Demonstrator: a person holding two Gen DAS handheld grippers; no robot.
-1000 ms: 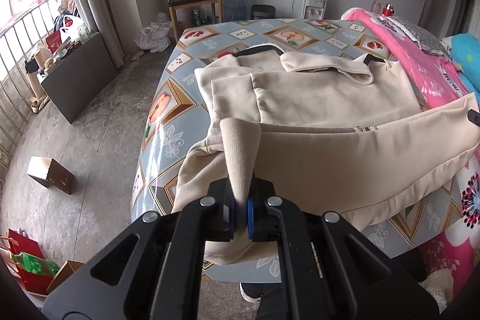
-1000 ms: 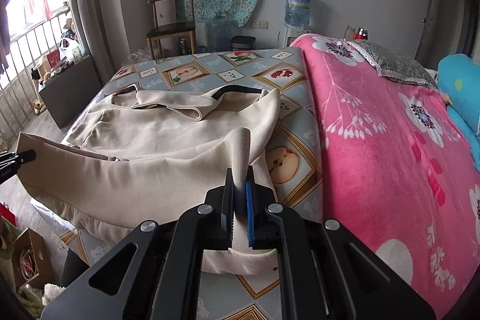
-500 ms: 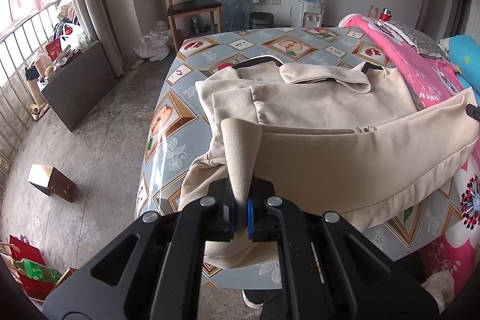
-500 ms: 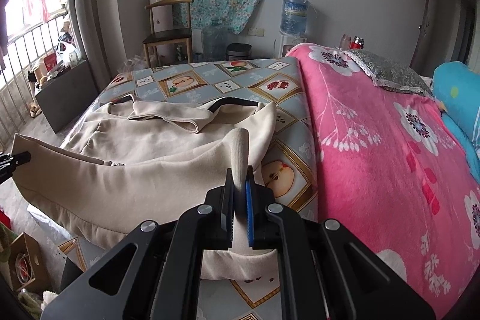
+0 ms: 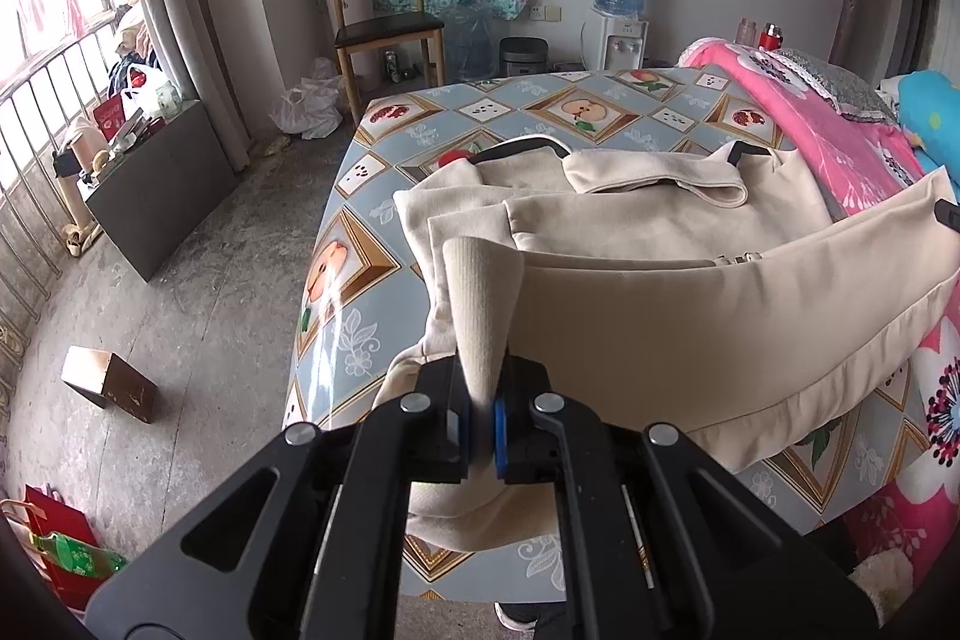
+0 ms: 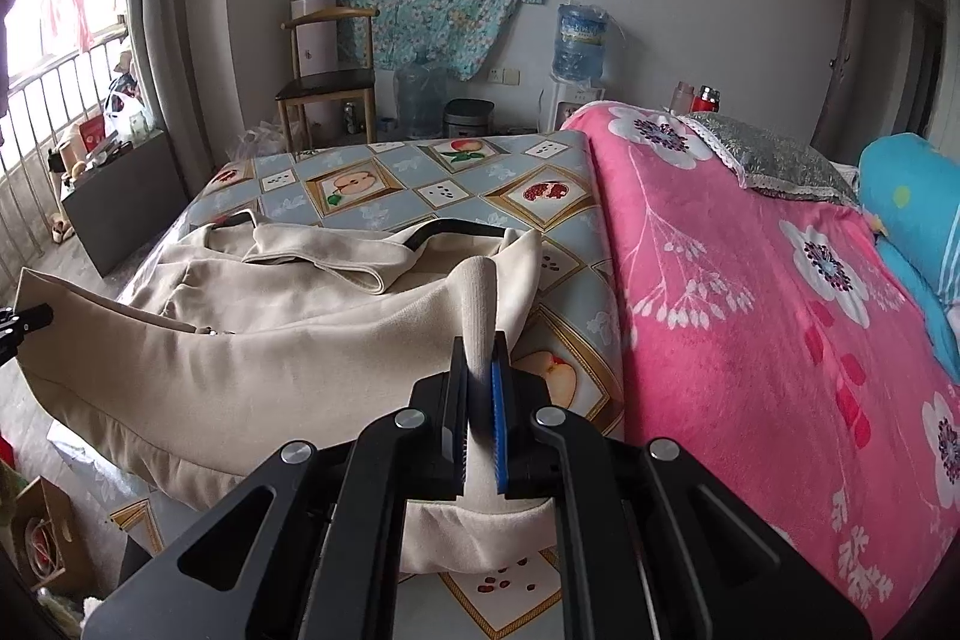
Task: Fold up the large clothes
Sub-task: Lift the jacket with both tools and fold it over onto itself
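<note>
While both the left tool [image 5: 480, 415] and the right tool [image 6: 480, 415] are clenching the hem of the beige garment [image 5: 690, 340], the fold is in progress. Next, they are needing to carry it evenly toward the collar at the bed's [image 6: 360, 184] far edge.

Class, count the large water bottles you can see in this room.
2: one water bottle on the dispenser, another standing on the floor beside the chair. Others may be hidden.

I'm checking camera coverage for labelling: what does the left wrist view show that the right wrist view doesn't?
Only the left wrist view shows the cardboard box on the floor and the red bag. Only the right wrist view shows most of the pink blanket. Both show the beige garment on the tablecloth, the left gripper and right gripper each clamping its hem, and the wooden chair.
</note>
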